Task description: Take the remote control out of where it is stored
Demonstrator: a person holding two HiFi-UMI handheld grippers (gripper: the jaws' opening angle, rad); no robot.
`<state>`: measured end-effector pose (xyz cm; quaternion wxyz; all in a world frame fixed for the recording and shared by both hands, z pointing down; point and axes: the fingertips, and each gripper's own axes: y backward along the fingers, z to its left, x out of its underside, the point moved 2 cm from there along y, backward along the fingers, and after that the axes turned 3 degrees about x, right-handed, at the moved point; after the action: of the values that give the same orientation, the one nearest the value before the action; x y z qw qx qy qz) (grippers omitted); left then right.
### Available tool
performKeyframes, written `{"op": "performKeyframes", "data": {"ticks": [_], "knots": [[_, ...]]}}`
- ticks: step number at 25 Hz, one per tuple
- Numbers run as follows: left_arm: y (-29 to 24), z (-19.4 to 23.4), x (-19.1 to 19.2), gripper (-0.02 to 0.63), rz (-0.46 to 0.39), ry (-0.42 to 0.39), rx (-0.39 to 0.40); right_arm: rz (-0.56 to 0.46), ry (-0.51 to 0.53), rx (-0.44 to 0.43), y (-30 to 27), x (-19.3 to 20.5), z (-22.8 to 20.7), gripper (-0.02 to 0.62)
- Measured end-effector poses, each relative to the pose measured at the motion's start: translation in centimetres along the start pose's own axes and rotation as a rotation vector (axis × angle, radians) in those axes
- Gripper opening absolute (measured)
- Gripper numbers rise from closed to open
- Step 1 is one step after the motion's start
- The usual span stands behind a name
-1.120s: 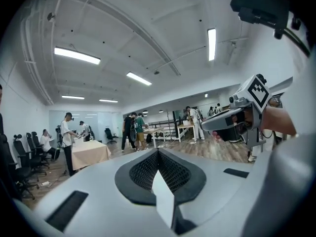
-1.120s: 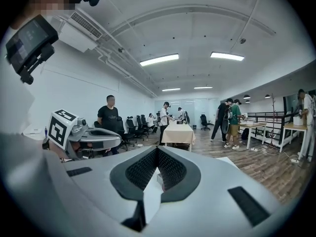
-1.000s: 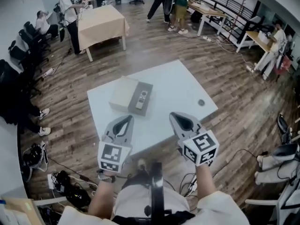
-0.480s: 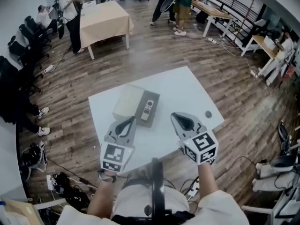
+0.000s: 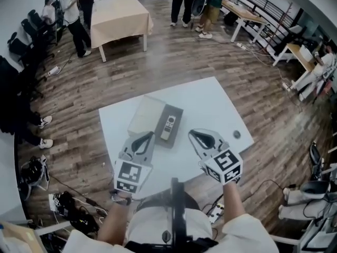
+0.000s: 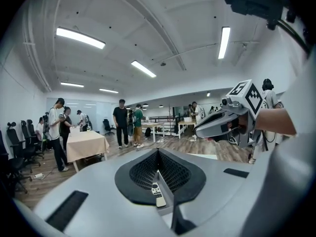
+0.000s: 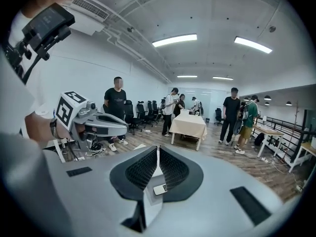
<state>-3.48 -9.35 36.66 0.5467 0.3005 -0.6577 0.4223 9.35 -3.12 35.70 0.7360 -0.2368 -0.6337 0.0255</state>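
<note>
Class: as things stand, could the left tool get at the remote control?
Probably yes: the remote control lies uncovered on the dark tray, just ahead of the left tool, nothing between; its shut jaws must open first.

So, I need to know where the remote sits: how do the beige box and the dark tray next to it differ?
The beige box is pale and bare on top; the dark tray holds the remote control. The beige box looks wider than the dark tray. Both are flat rectangles, side by side on the white table.
</note>
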Motion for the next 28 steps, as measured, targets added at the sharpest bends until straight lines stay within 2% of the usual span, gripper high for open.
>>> {"op": "performKeyframes", "data": {"ticks": [7, 16, 22, 23, 28], "knots": [[-1.3, 1.2, 0.7, -0.002, 0.026, 0.026, -0.009, 0.053, 0.025, -0.058, -3.0, 1.0, -1.1, 0.0], [-4.1, 2.4, 3.0, -0.002, 0.092, 0.091, -0.102, 0.135, 0.077, -0.196, -8.3, 3.9, -3.1, 0.0], [-6.4, 2.9, 4.6, -0.002, 0.15, 0.147, -0.184, 0.208, 0.166, -0.333, -11.7, 6.0, -4.5, 0.002], [-6.7, 3.1, 4.7, -0.002, 0.156, 0.153, -0.196, 0.217, 0.185, -0.349, -12.2, 6.3, -4.8, 0.025], [-7.7, 3.9, 5.7, -0.002, 0.185, 0.173, -0.247, 0.252, 0.278, -0.415, -14.7, 7.6, -5.7, 0.031]]}}
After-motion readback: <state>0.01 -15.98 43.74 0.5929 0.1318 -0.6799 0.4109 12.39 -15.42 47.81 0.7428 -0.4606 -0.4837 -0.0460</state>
